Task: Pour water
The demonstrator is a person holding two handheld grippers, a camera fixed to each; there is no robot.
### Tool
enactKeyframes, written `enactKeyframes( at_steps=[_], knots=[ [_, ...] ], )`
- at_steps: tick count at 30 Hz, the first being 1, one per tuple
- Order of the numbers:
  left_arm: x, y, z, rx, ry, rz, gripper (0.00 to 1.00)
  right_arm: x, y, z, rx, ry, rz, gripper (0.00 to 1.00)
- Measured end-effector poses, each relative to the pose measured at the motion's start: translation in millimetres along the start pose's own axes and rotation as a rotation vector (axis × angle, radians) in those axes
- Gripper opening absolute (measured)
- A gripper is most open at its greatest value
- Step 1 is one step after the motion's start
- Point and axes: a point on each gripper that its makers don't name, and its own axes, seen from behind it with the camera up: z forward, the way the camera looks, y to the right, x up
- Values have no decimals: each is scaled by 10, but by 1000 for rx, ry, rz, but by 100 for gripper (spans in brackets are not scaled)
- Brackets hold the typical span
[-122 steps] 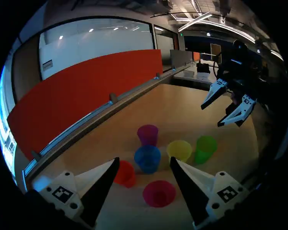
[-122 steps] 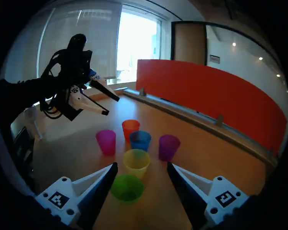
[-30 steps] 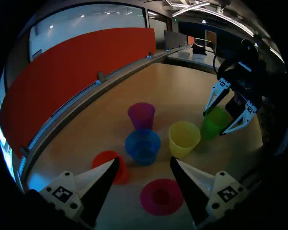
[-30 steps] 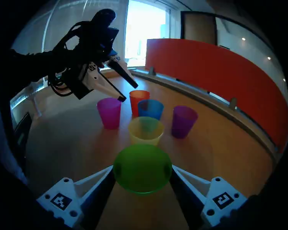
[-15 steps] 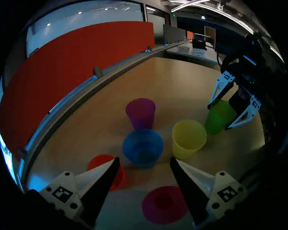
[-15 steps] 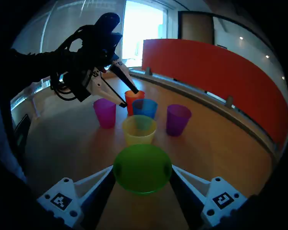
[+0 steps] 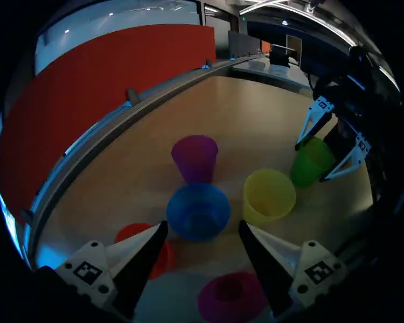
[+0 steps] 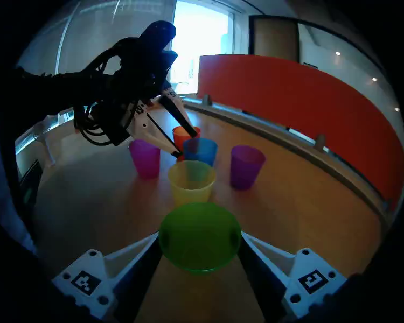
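Clamps the green cup (image 8: 199, 245) in the right gripper (image 8: 200, 236), 1 finger pressed on each side of the wall, mouth open toward the camera; cannot tell whether any water sits inside. Places it, in the left gripper view, well ahead and to the right of the right finger, just past the yellow cup (image 7: 269, 195).

Keeps the left gripper (image 7: 202, 223) spread wide with nothing gripped; frames the blue cup (image 7: 197, 209) just ahead of the tips, centred on the gap; leaves the purple cup (image 7: 194, 156) farther ahead on the same line, the orange cup (image 7: 163, 257) against the inner side of the left finger, the magenta cup (image 7: 231, 296) low in the gap by the right finger; all 5 upright on the table (image 7: 245, 118).

Probably early in the task: source cup in hand, receiver not yet secured, no pour begun.

Could go wrong in 3 ways: closing on the blue cup could nudge the orange or yellow neighbour over, given the tight cluster; tipping the green cup before its lip is above a receiver could spill onto the table; squeezing a thin plastic wall too hard could buckle it and let it slip.
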Motion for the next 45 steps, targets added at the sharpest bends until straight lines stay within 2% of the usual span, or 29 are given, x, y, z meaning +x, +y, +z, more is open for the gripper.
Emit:
enactKeyframes(
  at_steps=[24,28,30,45],
  knots=[
    [11,-37,297,12,-27,3,98,-44,45,2,-5,-4,1,92],
    [5,-50,312,16,-27,-1,95,-49,55,3,-7,-4,4,92],
    [3,-57,314,18,-25,-5,89,-50,59,4,-7,-3,4,92],
    [-3,-62,294,19,-19,-14,89,-6,65,-14,-13,5,2,92]
  ],
)
